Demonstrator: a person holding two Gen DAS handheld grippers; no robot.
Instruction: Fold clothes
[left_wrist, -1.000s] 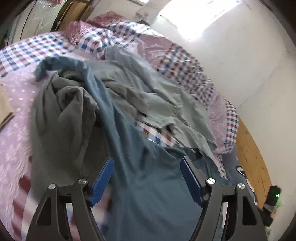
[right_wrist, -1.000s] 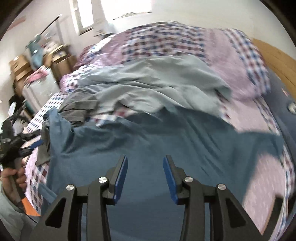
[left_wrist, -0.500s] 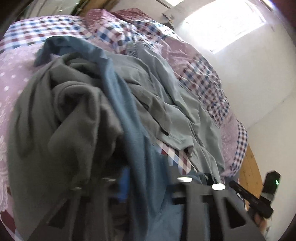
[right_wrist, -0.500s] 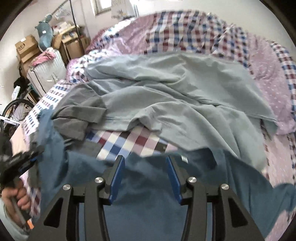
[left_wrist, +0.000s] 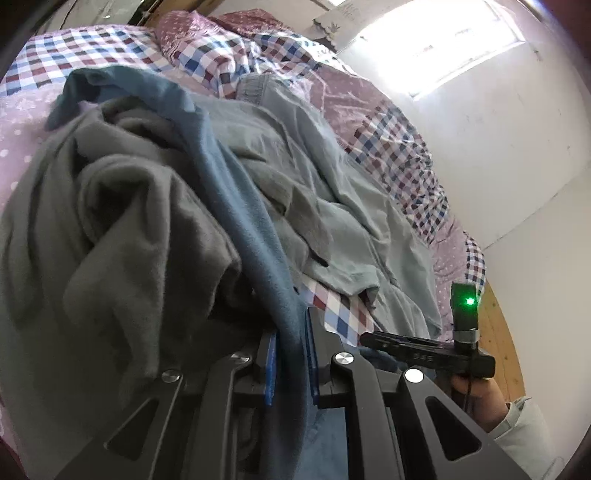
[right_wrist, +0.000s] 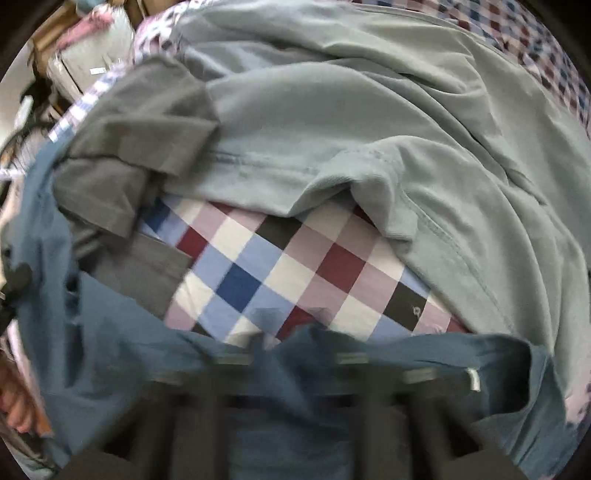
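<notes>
While blue shirt (left_wrist: 236, 206) is lying across bed (left_wrist: 354, 114), left gripper (left_wrist: 290, 363) is pinching its edge, jaws just closing; right gripper (right_wrist: 295, 373) clamping opposite edge; cloth stretching between them.

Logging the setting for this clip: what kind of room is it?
Most likely a home bedroom. Loose clothes, among them a blue garment, lie on a bed made up with checked bedding. A bright window is set in a plain white wall, and a suitcase stands beside the bed.
</notes>
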